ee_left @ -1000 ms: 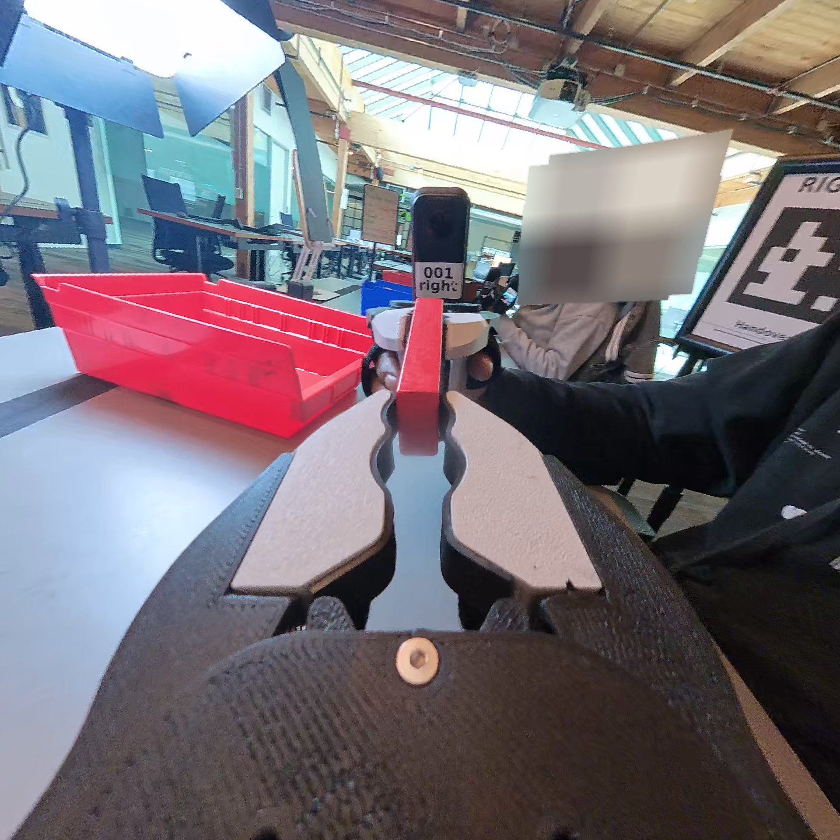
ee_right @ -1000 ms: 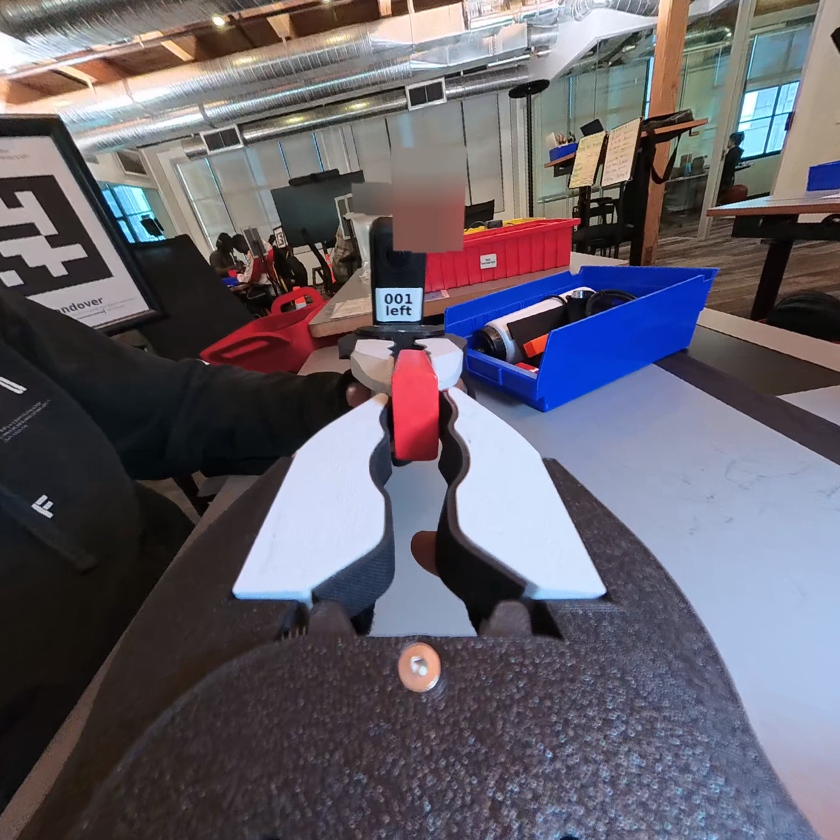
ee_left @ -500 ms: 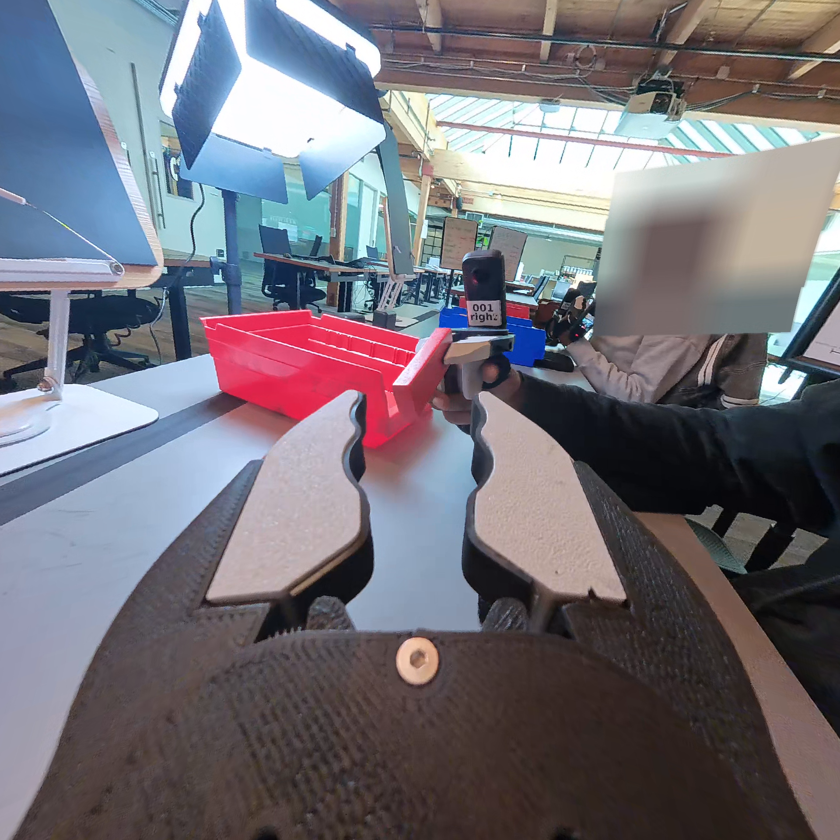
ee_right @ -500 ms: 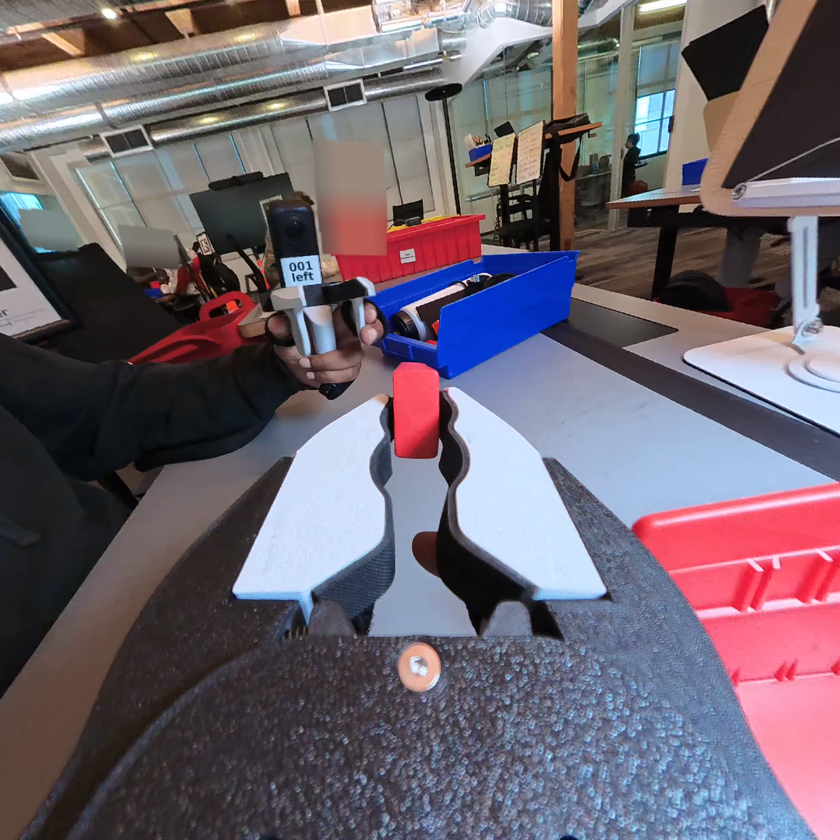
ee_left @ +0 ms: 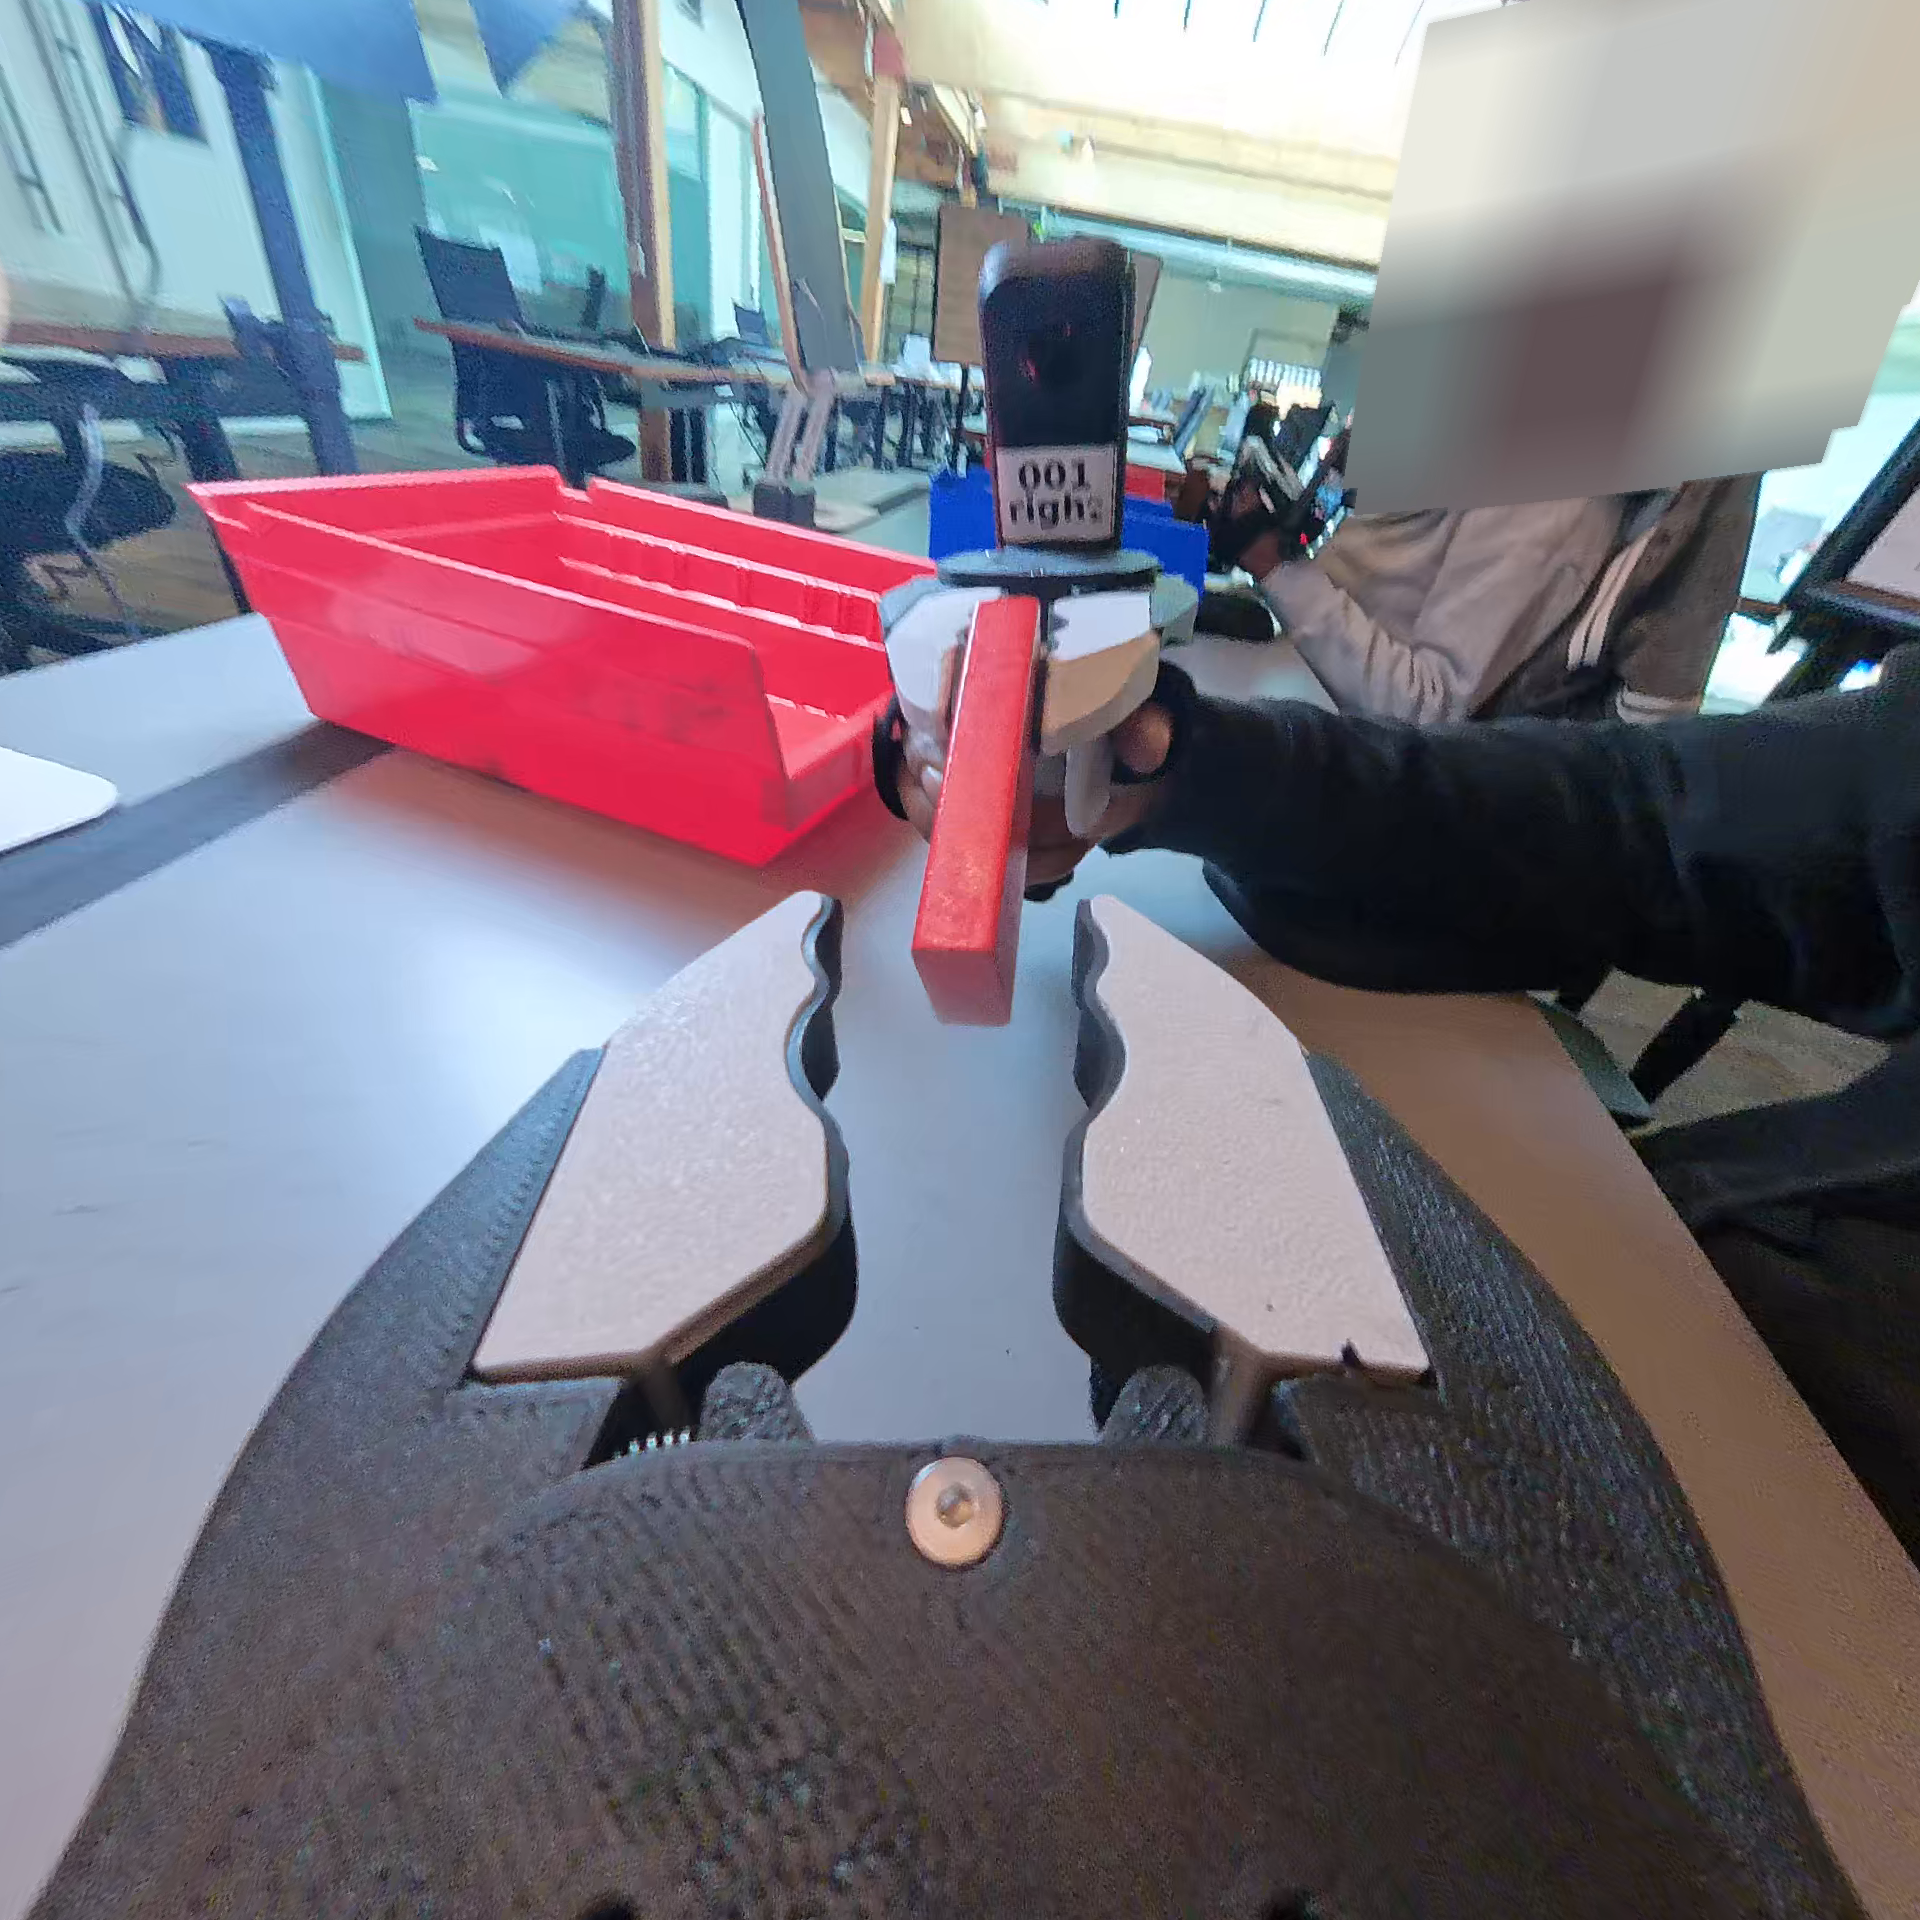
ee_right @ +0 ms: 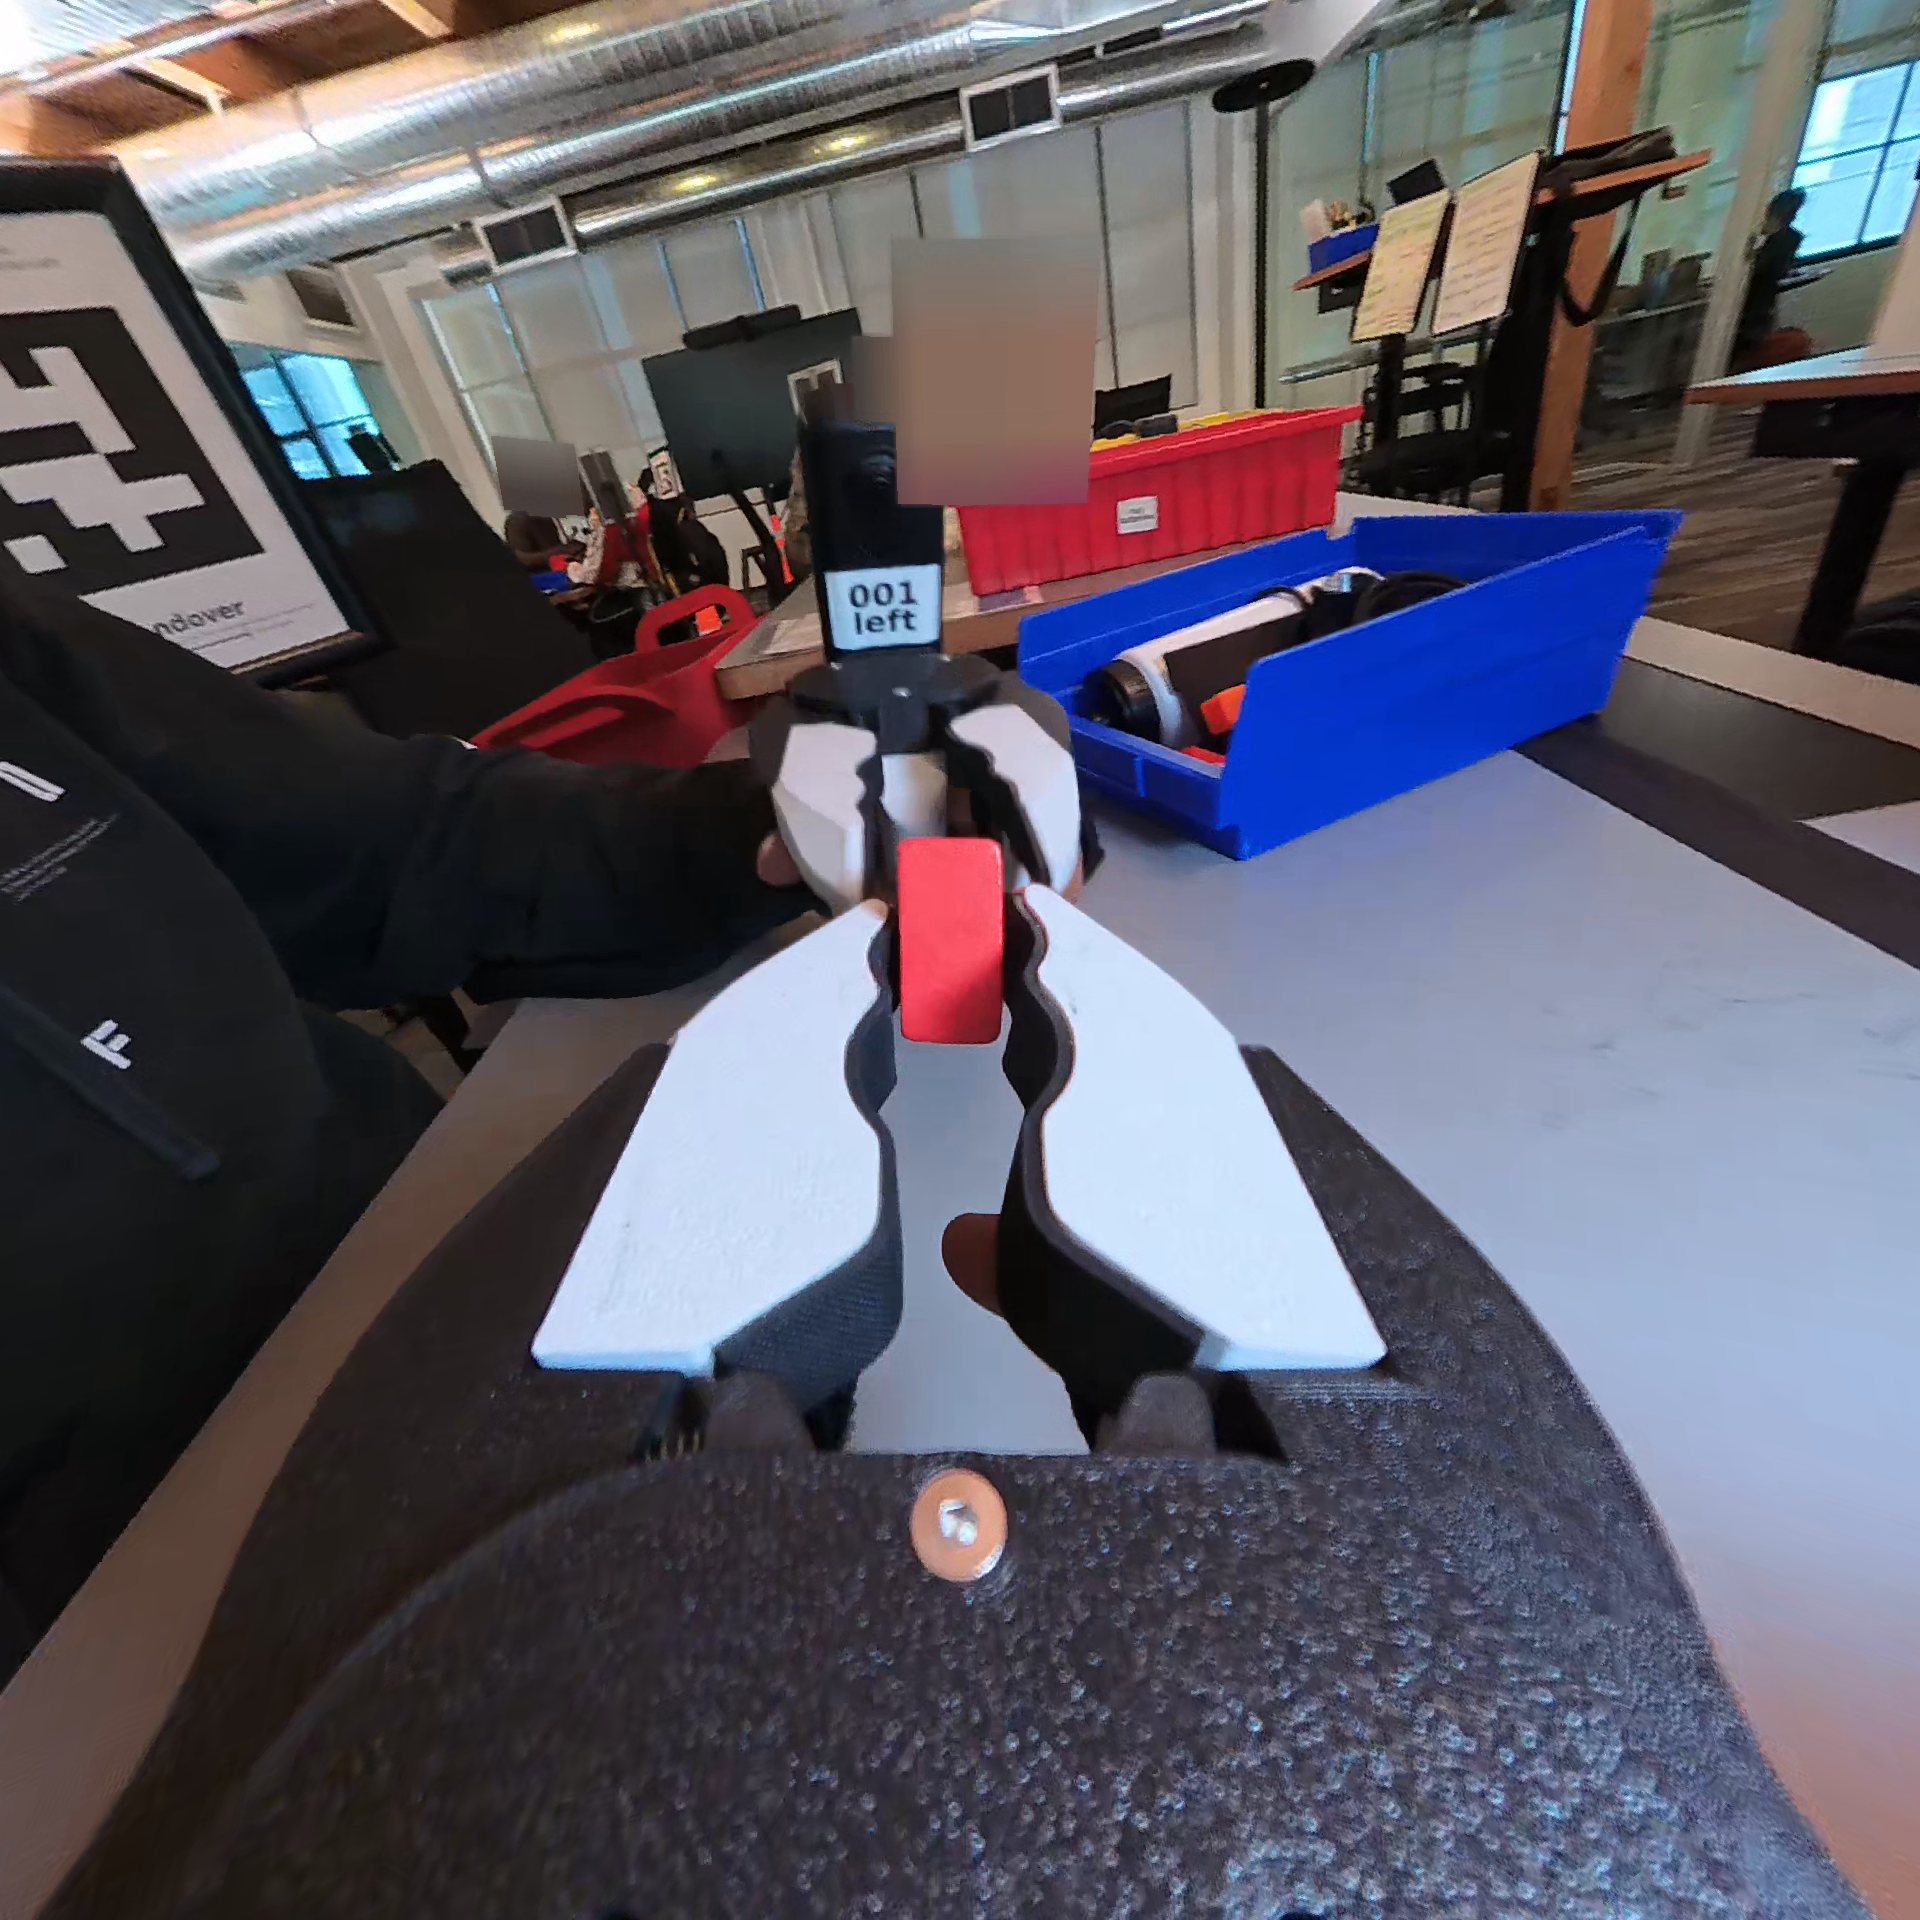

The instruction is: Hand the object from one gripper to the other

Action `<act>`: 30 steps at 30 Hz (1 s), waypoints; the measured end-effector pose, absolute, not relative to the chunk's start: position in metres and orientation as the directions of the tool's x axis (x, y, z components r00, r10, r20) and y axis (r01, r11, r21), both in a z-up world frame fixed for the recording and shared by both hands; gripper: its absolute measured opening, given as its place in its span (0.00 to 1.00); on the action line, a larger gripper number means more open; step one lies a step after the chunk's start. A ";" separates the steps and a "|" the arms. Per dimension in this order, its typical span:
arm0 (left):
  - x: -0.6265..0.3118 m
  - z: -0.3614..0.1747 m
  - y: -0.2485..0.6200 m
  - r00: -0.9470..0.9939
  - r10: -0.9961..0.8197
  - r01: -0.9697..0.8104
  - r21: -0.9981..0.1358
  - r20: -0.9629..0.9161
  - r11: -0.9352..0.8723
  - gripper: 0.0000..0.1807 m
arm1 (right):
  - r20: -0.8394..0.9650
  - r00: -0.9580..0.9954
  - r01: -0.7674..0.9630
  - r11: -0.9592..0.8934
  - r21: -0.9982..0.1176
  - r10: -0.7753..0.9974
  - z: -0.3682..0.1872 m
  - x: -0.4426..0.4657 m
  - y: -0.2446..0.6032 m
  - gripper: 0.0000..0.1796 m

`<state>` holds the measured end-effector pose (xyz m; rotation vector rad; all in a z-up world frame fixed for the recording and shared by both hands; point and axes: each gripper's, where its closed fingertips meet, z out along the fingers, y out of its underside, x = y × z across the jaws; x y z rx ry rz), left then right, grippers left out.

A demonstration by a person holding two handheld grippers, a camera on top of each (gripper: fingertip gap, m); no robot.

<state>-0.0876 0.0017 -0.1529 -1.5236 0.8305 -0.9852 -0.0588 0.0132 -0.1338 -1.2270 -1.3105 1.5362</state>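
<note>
Both grippers point(ee_left: 951, 914) point(ee_right: 948, 914) face-to-face again

Long red block point(ee_left: 977, 800), airborne, level

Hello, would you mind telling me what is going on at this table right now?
A person holds a two-finger gripper in each hand, passing a red block between them above a grey table. The right gripper is shut on one end of the block. The left gripper faces it with its jaws open on either side of the block's other end, not gripping it. A red bin and a blue bin sit on the table.
</note>
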 end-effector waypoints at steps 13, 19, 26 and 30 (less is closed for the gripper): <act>-0.101 -0.144 0.002 0.399 -0.906 -0.003 -0.988 0.143 -0.157 0.09 | -0.167 -0.161 -0.003 -0.170 -0.985 0.973 -0.116 -0.043 0.029 0.20; -0.138 -0.134 0.018 0.460 -0.869 0.086 -0.983 0.182 -0.160 0.09 | -0.180 -0.037 -0.150 -0.184 -0.971 0.983 -0.087 0.016 0.074 0.23; -0.143 -0.136 0.022 0.473 -0.861 0.089 -0.982 0.187 -0.165 0.09 | -0.221 0.044 -0.188 -0.209 -0.959 0.974 -0.094 0.049 0.102 0.22; -0.139 -0.149 0.028 0.532 -0.828 0.004 -0.979 0.177 -0.206 0.09 | -0.168 0.062 -0.111 -0.161 -0.981 0.984 -0.101 0.032 0.095 0.22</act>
